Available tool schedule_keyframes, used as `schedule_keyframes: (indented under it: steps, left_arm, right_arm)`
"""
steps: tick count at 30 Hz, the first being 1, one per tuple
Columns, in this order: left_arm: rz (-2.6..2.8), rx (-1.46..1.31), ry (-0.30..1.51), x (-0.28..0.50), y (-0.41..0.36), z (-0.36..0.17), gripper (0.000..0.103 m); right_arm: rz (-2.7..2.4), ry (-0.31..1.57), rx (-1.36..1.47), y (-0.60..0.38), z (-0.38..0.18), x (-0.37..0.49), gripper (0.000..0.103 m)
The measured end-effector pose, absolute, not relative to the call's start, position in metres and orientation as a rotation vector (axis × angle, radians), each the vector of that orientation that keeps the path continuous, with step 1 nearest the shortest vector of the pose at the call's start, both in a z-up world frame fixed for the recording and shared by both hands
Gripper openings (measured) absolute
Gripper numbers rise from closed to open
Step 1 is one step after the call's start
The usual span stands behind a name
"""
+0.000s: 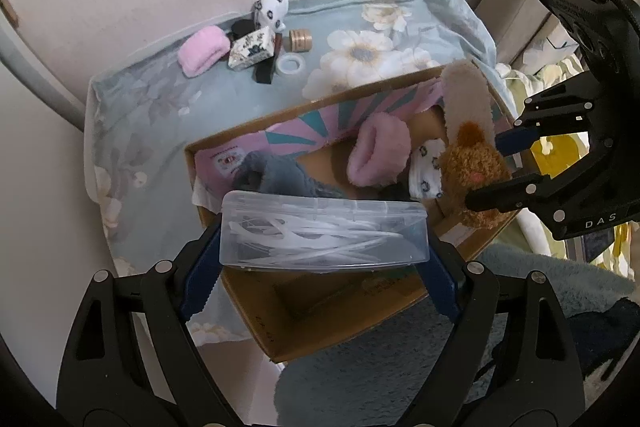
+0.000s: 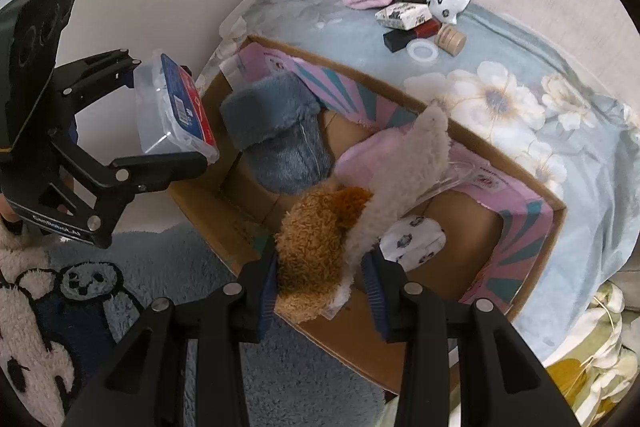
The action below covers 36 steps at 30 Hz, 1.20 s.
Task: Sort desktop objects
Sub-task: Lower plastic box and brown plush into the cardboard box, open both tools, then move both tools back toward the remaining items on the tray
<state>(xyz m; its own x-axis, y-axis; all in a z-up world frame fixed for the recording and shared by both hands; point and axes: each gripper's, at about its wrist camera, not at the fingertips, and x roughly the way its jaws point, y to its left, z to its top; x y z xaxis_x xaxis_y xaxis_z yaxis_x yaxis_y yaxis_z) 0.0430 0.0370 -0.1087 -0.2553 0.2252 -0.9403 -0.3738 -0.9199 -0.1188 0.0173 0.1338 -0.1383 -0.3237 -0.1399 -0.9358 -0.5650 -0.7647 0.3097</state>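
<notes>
My left gripper point(image 1: 320, 267) is shut on a clear plastic box point(image 1: 324, 233) of white pieces and holds it over the near left corner of the cardboard box point(image 1: 400, 303). The clear box also shows in the right wrist view point(image 2: 172, 107). My right gripper point(image 2: 320, 279) is shut on a brown and cream plush toy point(image 2: 320, 247) above the cardboard box point(image 2: 224, 215). That toy shows in the left wrist view point(image 1: 472, 167). Inside lie a blue-grey fluffy sock point(image 2: 280, 139), a pink fluffy item point(image 1: 378, 151) and a white patterned pouch point(image 2: 412, 239).
On the floral cloth point(image 1: 360, 47) at the back lie a pink fluffy roll point(image 1: 204, 51), a patterned small box point(image 1: 252, 49), a white patterned pouch point(image 1: 272, 9), a gold tape roll point(image 1: 300, 40), a clear tape ring point(image 1: 292, 67) and a dark red-black stick point(image 2: 412, 34). A fluffy rug point(image 2: 132, 259) lies in front.
</notes>
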Motion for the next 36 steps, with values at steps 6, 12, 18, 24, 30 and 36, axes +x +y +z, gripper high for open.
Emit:
schedule_keyframes:
  steps: [6, 12, 18, 24, 30, 36]
  left_arm:
    - [2.185, -1.643, 0.138, 0.045, 0.039, -0.113, 0.103]
    - [2.210, -1.647, 0.153, 0.044, 0.035, -0.109, 0.103]
    - [2.234, -1.642, 0.130, 0.038, 0.030, -0.104, 0.103]
    - [2.262, -1.644, 0.106, 0.028, 0.026, -0.101, 0.102]
    - [2.329, -1.607, 0.061, 0.023, 0.016, -0.086, 0.102]
    - [2.349, -1.605, 0.055, 0.017, 0.004, -0.080, 0.102]
  right_arm:
    - [2.134, 0.939, -1.600, 0.141, -0.138, 0.023, 0.085]
    - [2.154, 0.974, -1.509, 0.152, -0.124, 0.032, 0.089]
    - [2.141, 1.031, -1.444, 0.166, -0.122, 0.037, 0.089]
    - [2.152, 1.083, -1.413, 0.176, -0.118, 0.035, 0.089]
    - [2.190, 1.054, -1.404, 0.181, -0.104, 0.026, 0.090]
    - [2.209, 1.111, -1.311, 0.192, -0.086, 0.029, 0.090]
